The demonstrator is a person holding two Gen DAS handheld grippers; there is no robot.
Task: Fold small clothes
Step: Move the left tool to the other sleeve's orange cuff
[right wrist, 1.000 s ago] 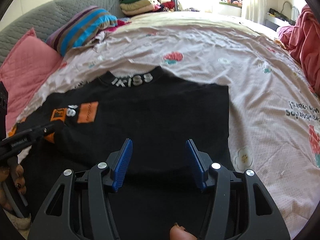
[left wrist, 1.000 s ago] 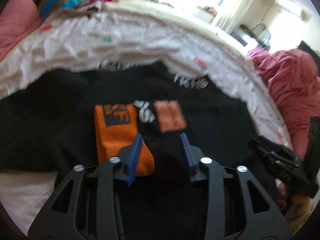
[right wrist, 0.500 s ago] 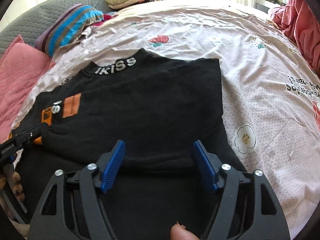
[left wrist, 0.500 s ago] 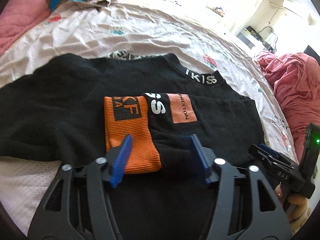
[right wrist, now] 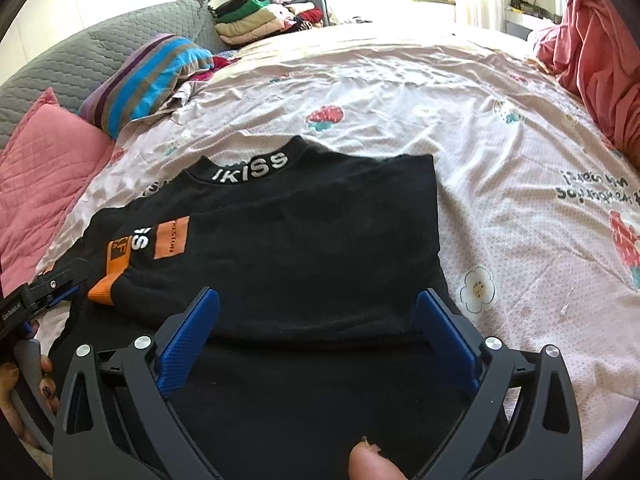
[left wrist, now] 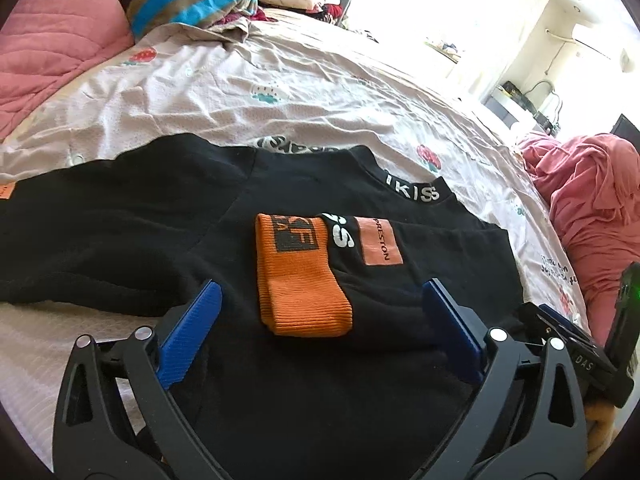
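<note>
My left claw (left wrist: pixel 320 312) stands wide apart, its blue pads (left wrist: pixel 188 336) splayed out to either side, and it has just been opening; nothing is caught between them. It angles downward. My right claw (right wrist: pixel 316 320) is spread just as wide, has likewise just been opening, and pinches nothing, tilted down at a similar slant. From the left wrist I see the right claw's black body low at the right edge; from the right wrist the left claw sits at the lower left with my fingers (right wrist: pixel 46 380) curled on its handle. A thumb tip (right wrist: pixel 374 462) shows at the bottom edge under the right claw
</note>
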